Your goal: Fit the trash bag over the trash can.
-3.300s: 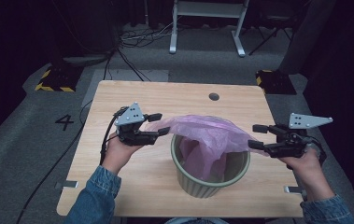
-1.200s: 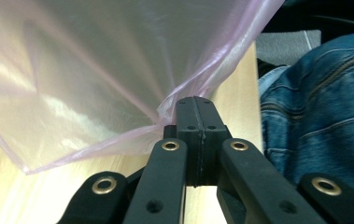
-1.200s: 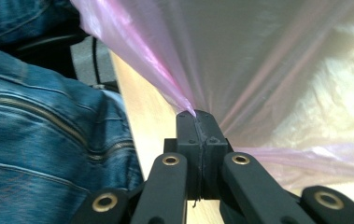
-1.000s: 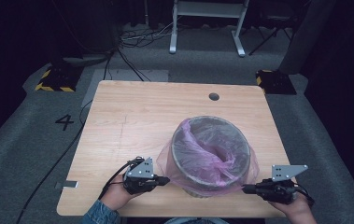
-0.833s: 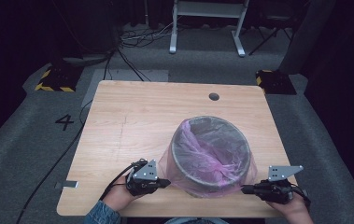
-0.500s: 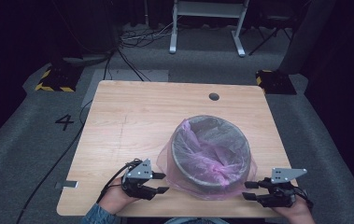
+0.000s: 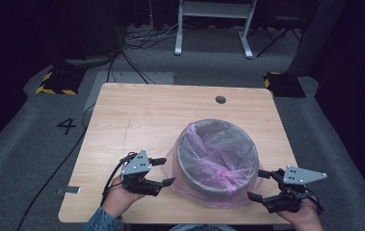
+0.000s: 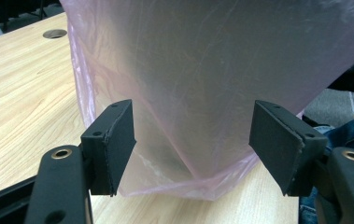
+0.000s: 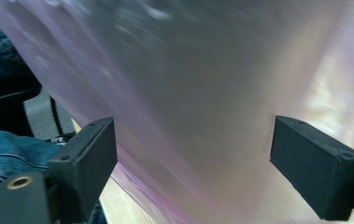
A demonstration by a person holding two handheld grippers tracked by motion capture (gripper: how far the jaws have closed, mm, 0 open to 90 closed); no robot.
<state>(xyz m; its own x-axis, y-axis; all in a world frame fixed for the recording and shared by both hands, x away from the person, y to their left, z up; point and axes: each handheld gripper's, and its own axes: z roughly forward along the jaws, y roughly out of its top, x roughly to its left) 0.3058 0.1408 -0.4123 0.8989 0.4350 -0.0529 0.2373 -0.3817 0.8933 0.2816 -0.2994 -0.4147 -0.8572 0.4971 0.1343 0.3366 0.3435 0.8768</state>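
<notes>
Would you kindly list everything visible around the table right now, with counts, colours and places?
Round grey-green bin: one, near edge of table, right of centre.
Translucent pink plastic bag: one, lining the bin, folded down over its rim and outer wall.
Light wooden table: one, with a dark round hole near its far edge.
White metal frame: one, on the floor beyond the table.
Yellow-and-black striped blocks: two, on the floor by the far corners.
Black cables: several, on the grey floor.
Left gripper: black, open, beside the bag's left.
Right gripper: black, open, by the bag's right.
</notes>
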